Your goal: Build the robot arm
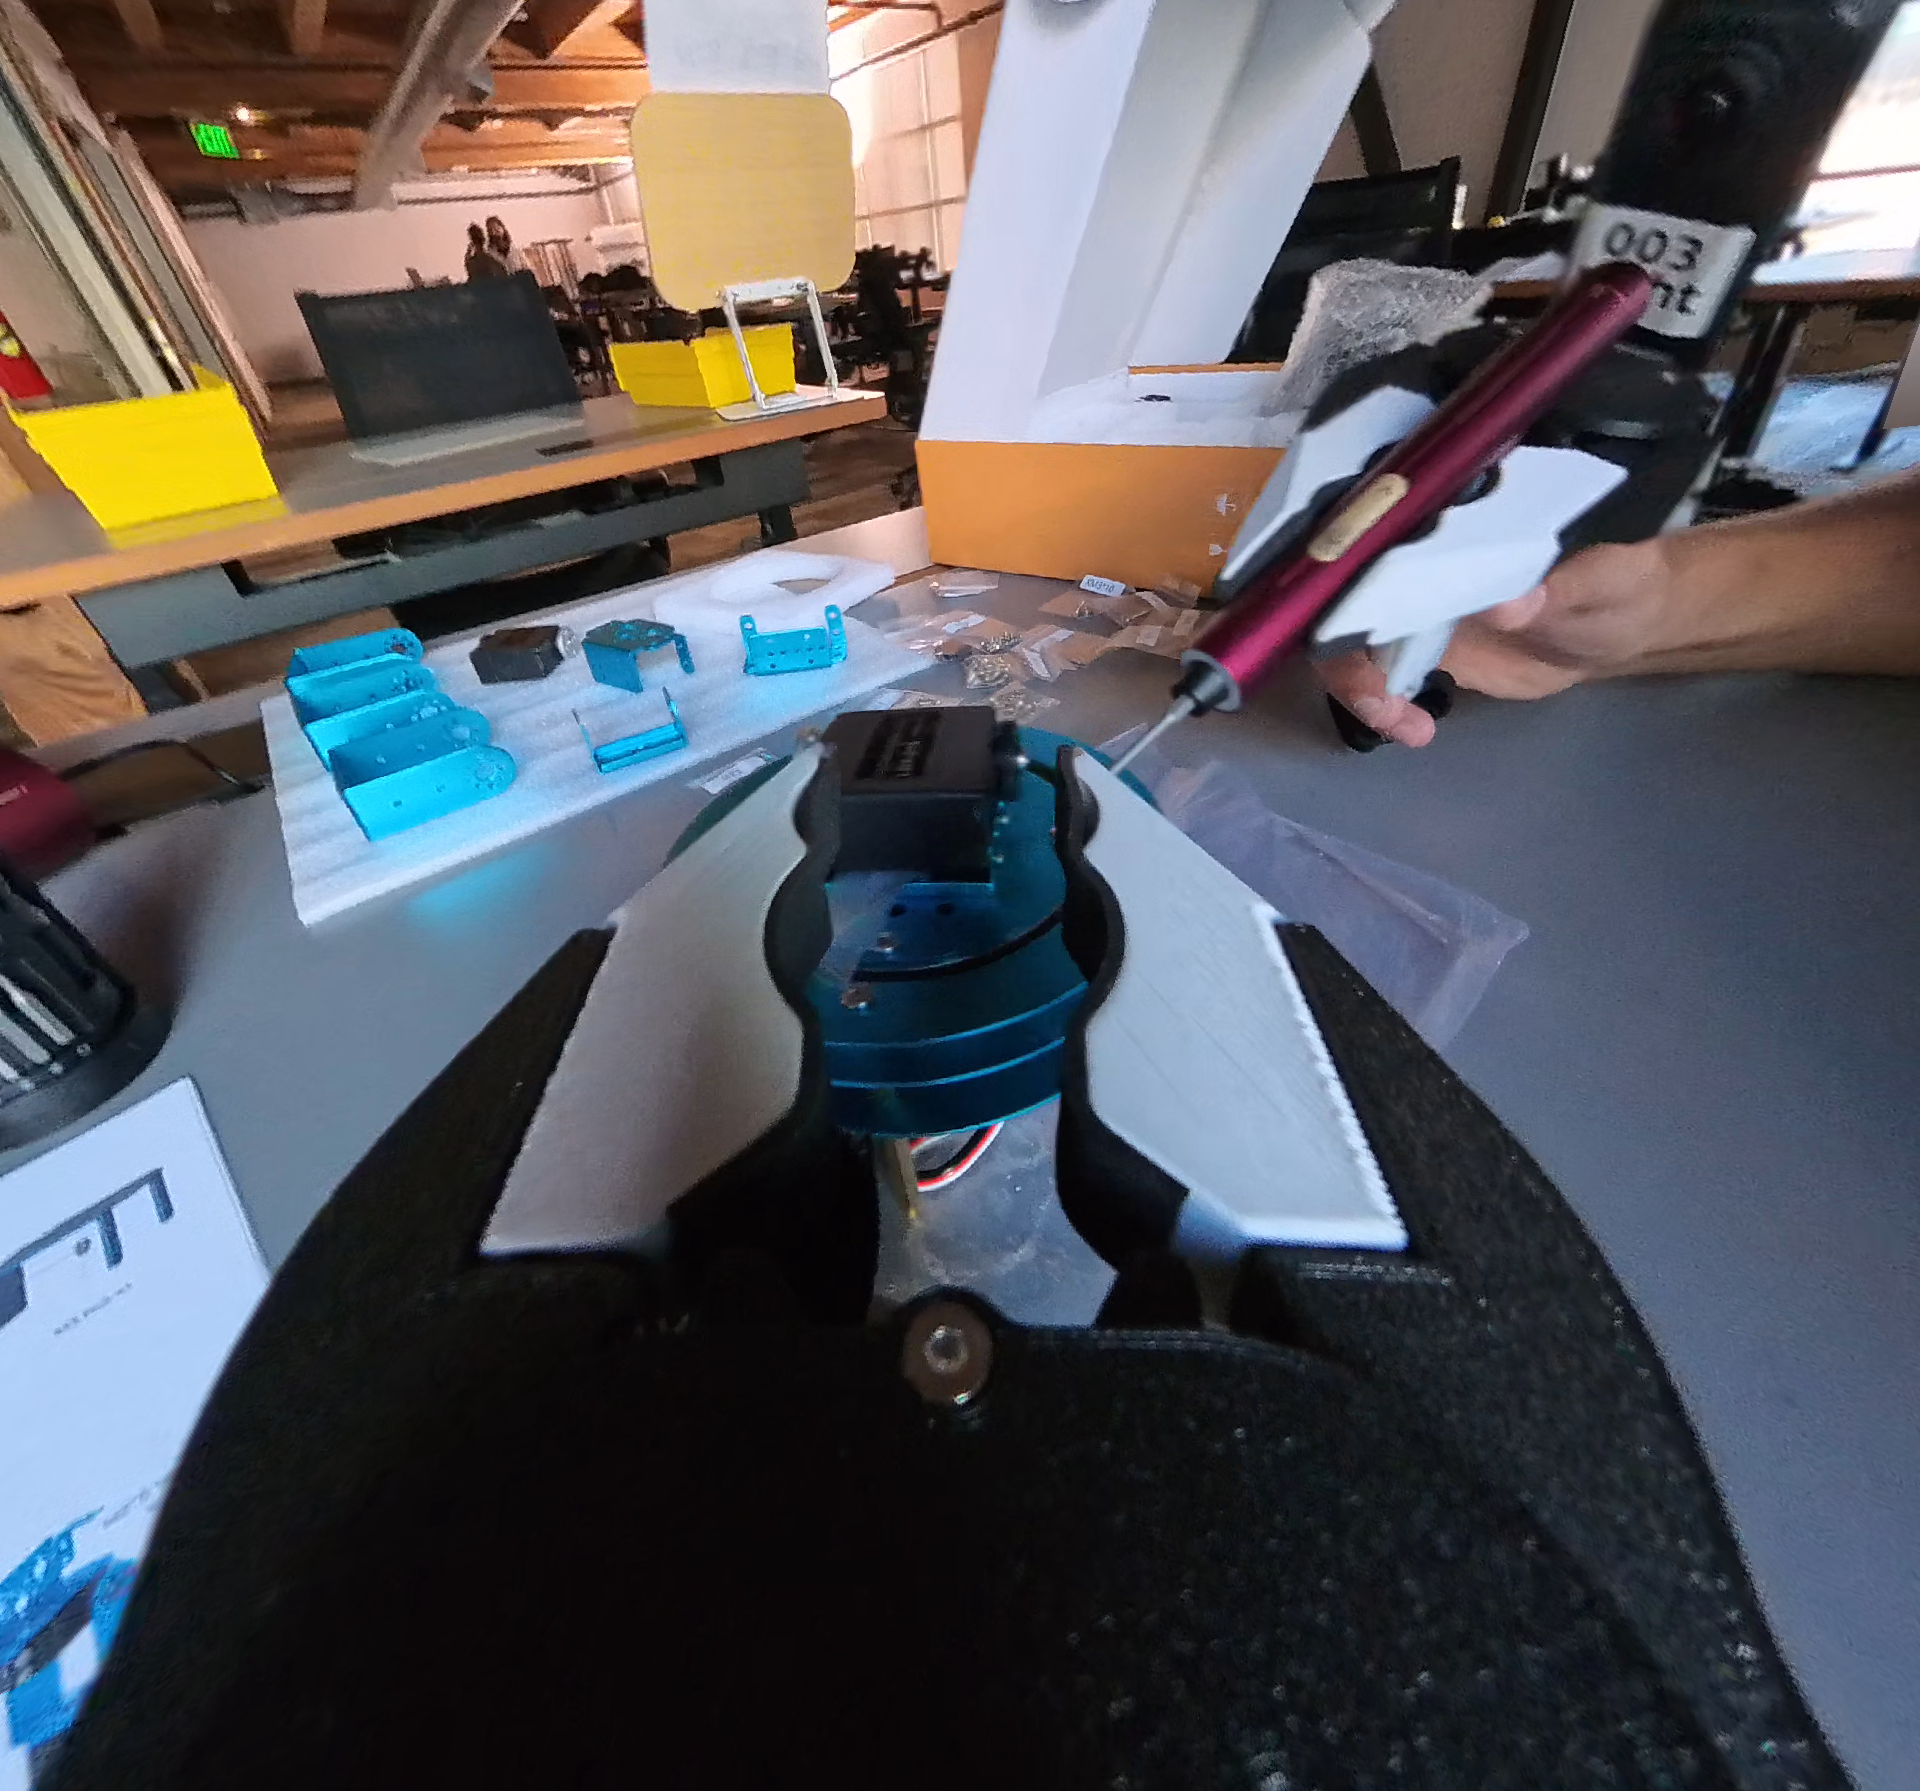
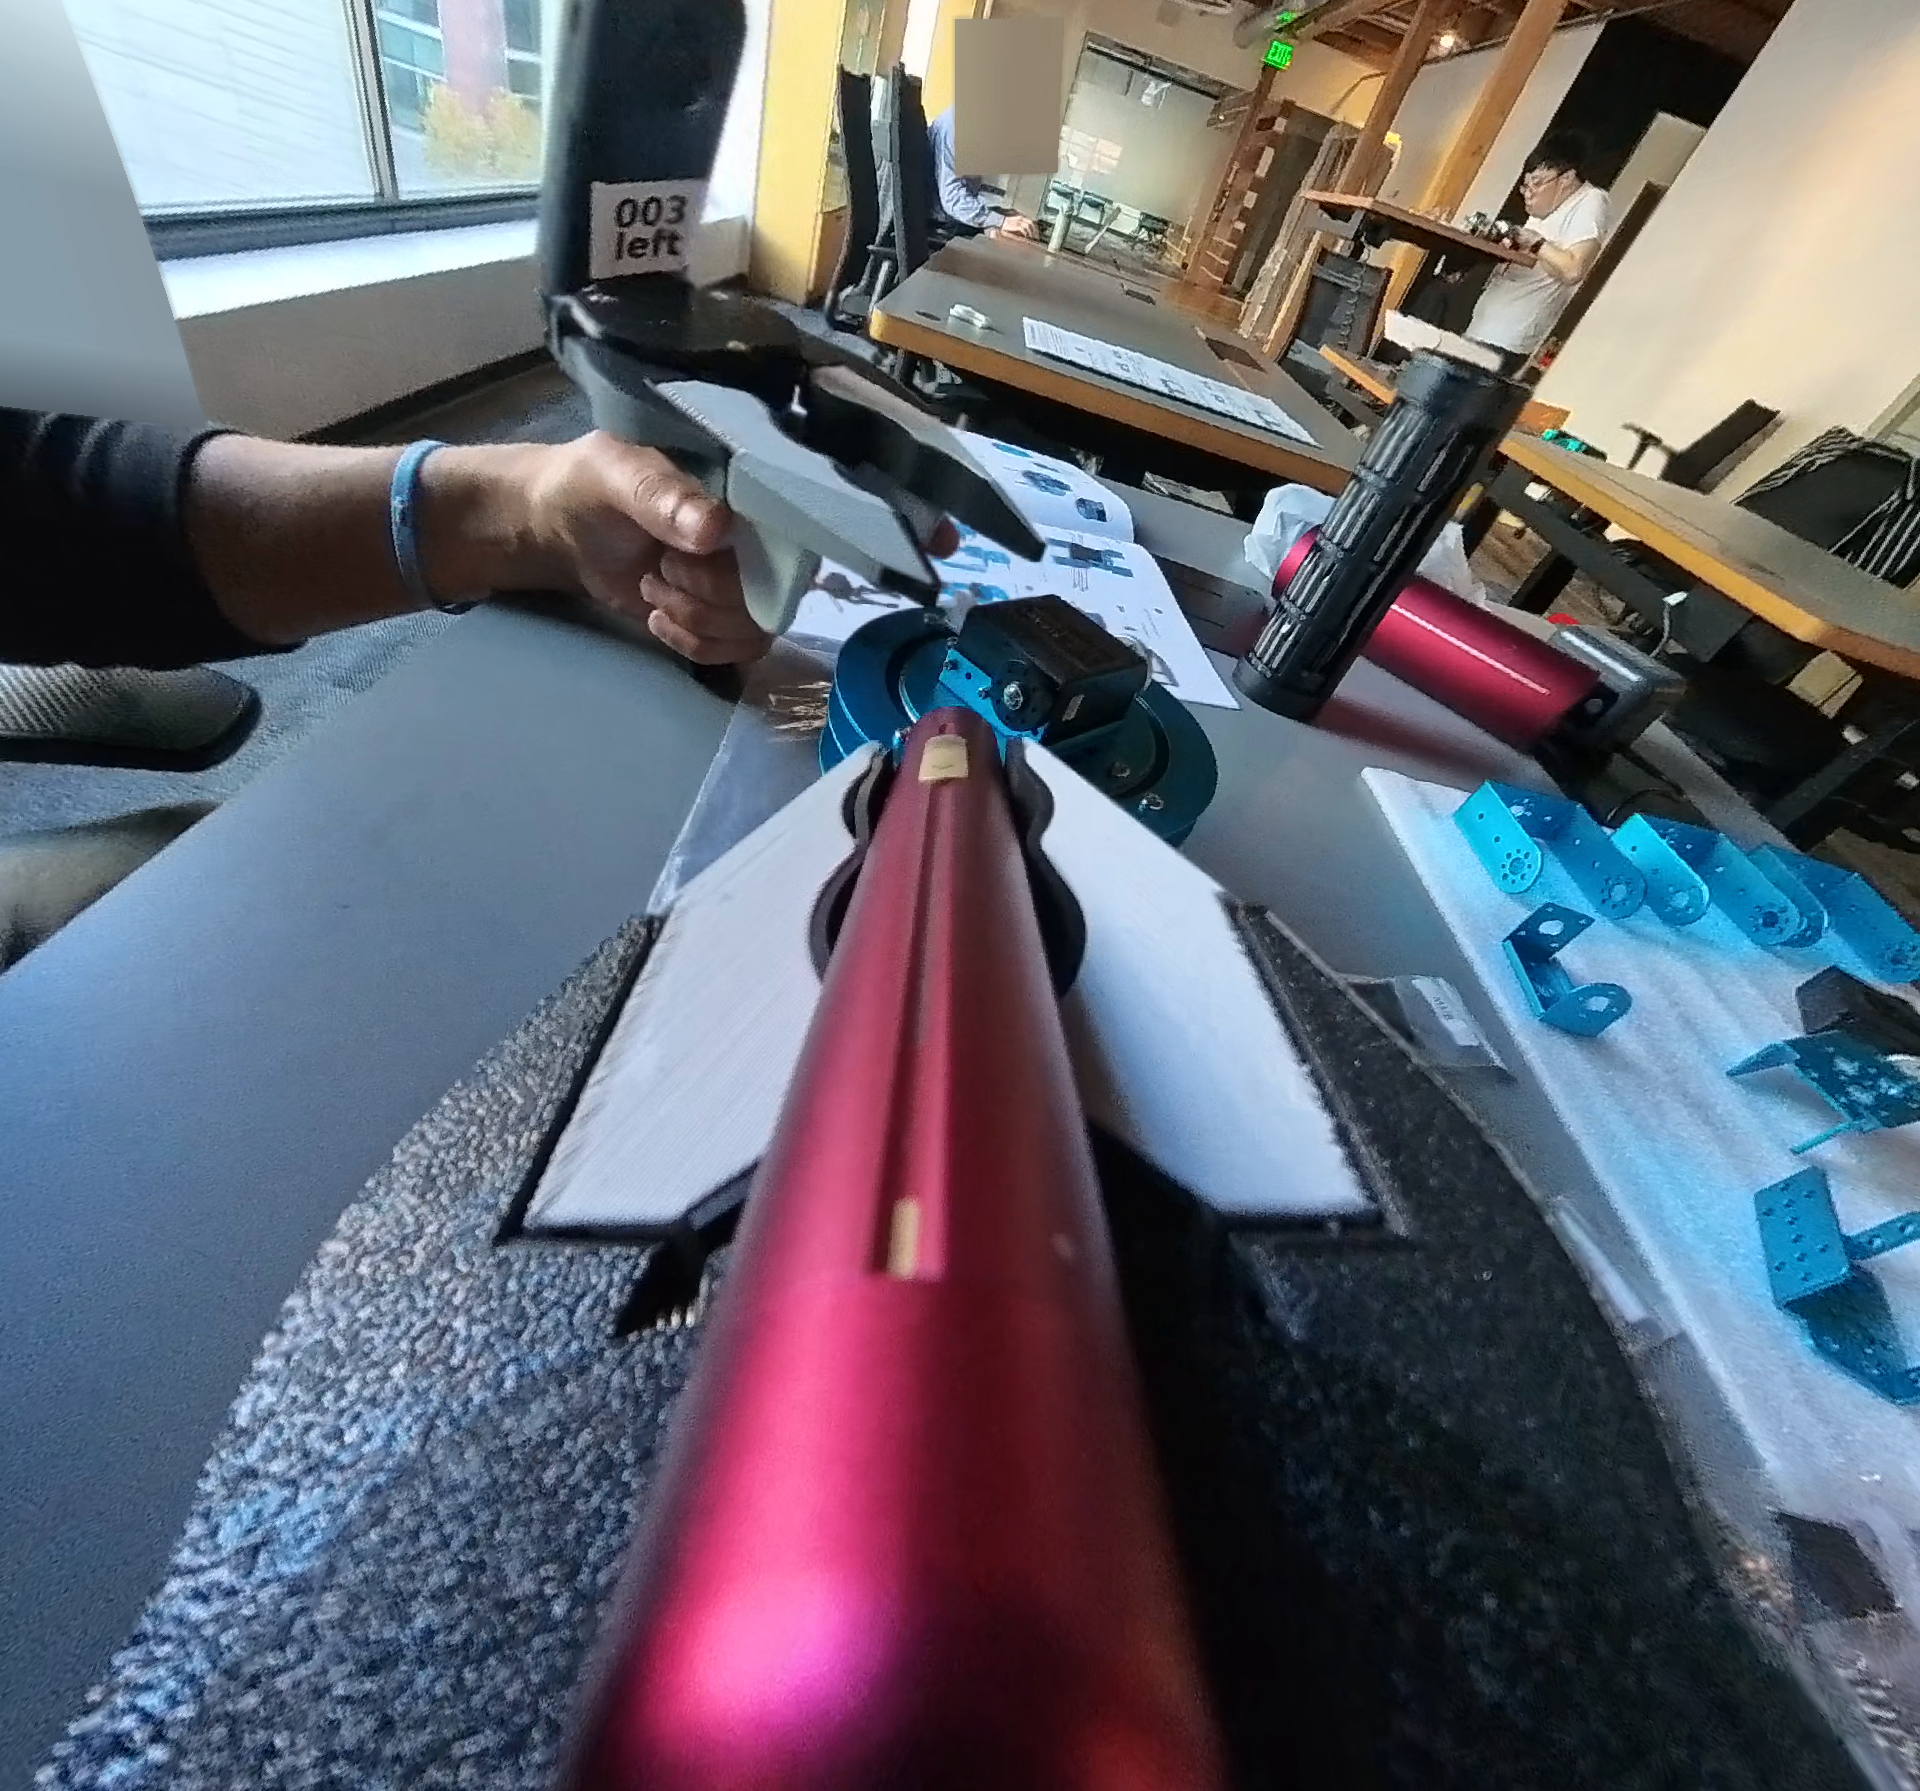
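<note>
While the left gripper sits low over the grey table, its 2 white fingers stand on either side of a round blue base; whether they press its sides I cannot tell. On that base a black servo is mounted in a blue bracket. The right gripper is pinched on a red electric screwdriver, whose thin bit points down at the right edge of the base, just beside the servo. Left of the base lies a white foam sheet carrying several loose blue brackets and a second black servo. Behind it, small bagged hardware is scattered before an open orange-and-white box. An instruction booklet lies under the left gripper's far side, with a black bit holder and a red cylinder near it.
</note>
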